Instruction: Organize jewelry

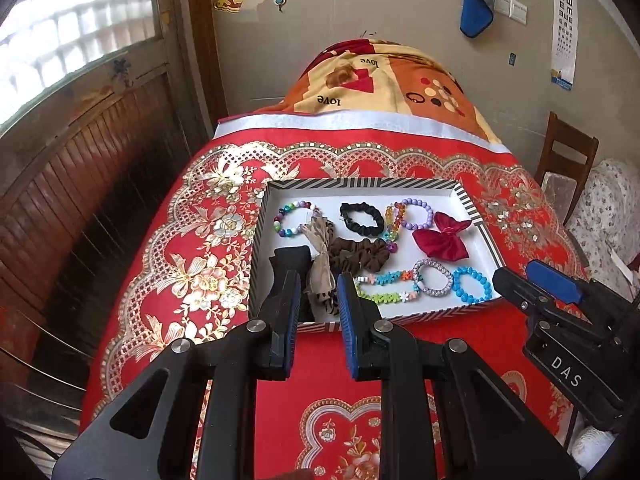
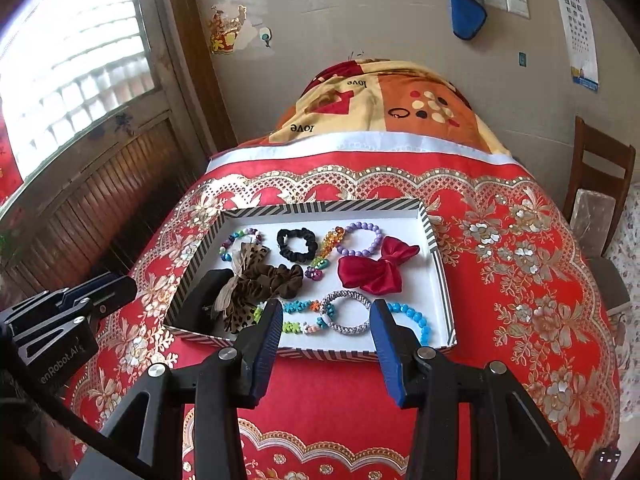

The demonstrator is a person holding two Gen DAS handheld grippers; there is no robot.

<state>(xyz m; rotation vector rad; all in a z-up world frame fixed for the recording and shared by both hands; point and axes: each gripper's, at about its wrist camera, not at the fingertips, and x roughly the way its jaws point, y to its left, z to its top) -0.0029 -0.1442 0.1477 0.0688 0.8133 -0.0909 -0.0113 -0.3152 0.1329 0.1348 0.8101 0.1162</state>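
Observation:
A shallow striped-rim white tray sits on the red floral tablecloth. It holds bead bracelets, a black scrunchie, a brown scrunchie, a red bow, a leopard bow, a silver bracelet and a blue bead bracelet. My left gripper is open and empty over the tray's near left corner. My right gripper is open and empty over the tray's near edge.
A patterned blanket lies heaped at the table's far end. A wooden chair stands at the right. A window and wood-panelled wall run along the left.

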